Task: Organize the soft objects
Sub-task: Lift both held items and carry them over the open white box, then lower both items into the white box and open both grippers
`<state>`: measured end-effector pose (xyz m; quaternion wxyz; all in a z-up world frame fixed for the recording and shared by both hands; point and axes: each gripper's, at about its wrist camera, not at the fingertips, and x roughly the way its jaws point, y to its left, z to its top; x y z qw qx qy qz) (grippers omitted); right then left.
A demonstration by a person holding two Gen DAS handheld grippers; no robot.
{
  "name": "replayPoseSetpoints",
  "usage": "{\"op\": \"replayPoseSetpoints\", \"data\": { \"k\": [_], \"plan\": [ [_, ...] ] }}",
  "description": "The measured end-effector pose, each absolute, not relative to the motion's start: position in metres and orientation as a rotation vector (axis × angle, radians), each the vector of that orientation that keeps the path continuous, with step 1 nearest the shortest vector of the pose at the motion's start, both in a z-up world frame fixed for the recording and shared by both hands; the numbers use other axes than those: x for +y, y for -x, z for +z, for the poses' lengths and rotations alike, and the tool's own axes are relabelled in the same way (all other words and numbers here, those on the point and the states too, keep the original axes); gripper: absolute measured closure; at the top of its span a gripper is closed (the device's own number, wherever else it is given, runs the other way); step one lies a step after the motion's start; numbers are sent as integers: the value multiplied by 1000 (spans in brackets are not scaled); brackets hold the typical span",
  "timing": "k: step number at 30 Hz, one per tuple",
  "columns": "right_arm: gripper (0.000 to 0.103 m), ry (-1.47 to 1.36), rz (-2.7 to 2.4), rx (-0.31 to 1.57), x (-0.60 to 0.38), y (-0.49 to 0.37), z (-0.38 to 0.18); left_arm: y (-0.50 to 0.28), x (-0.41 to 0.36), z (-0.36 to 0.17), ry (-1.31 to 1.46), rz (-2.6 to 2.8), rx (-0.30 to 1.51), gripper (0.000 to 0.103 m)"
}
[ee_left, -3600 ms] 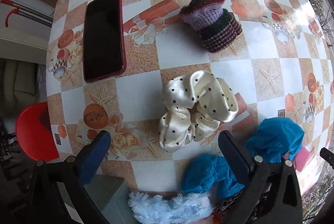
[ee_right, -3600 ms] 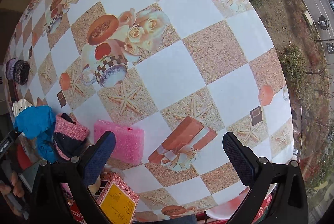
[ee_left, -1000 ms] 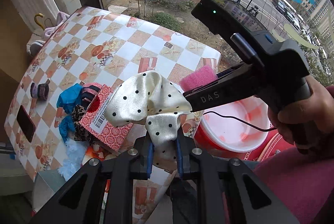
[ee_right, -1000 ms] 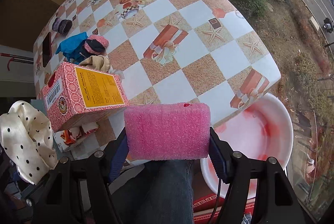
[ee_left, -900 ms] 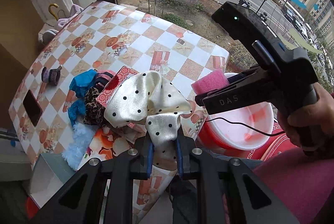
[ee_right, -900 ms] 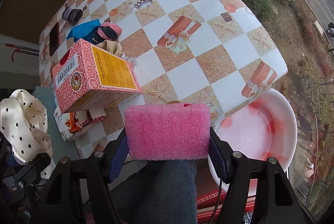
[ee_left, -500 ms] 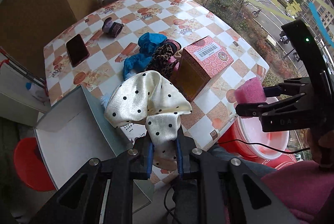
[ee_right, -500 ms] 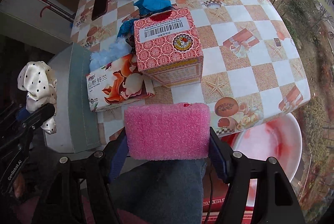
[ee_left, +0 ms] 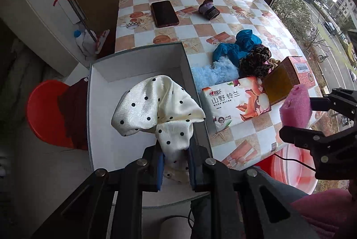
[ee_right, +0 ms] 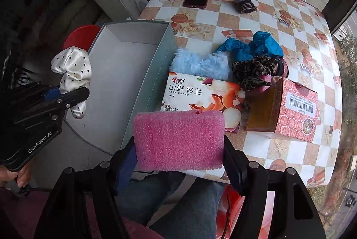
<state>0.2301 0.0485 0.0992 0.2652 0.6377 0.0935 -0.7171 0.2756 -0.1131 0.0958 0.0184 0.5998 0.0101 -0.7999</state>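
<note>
The cream polka-dot satin scrunchie (ee_left: 156, 105), pinched by the left gripper (ee_left: 175, 163), hung over the grey open box (ee_left: 142, 54); lowering before release seemed wise, while the right gripper (ee_right: 178, 158) clamped the pink foam sponge (ee_right: 178, 138).

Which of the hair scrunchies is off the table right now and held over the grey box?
The cream polka-dot satin scrunchie, pinched in the left gripper above the grey box. The blue scrunchie, leopard-print scrunchie and fluffy light-blue scrunchie lie on the table.

Left gripper (ee_left: 175, 163) pinches polka-dot scrunchie (ee_left: 156, 105) above the open box (ee_left: 138, 58).
</note>
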Motion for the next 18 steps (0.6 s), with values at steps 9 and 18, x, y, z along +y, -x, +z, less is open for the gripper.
{"op": "replayPoseSetpoints", "data": {
  "k": [9, 18],
  "plan": [
    [32, -1595, -1784, 405, -34, -235, 105, -301, -152, 67, -1899, -2293, 159, 83],
    [32, -1629, -1706, 428, -60, -237, 87, -315, -162, 50, -1928, -2200, 234, 83]
  ]
}}
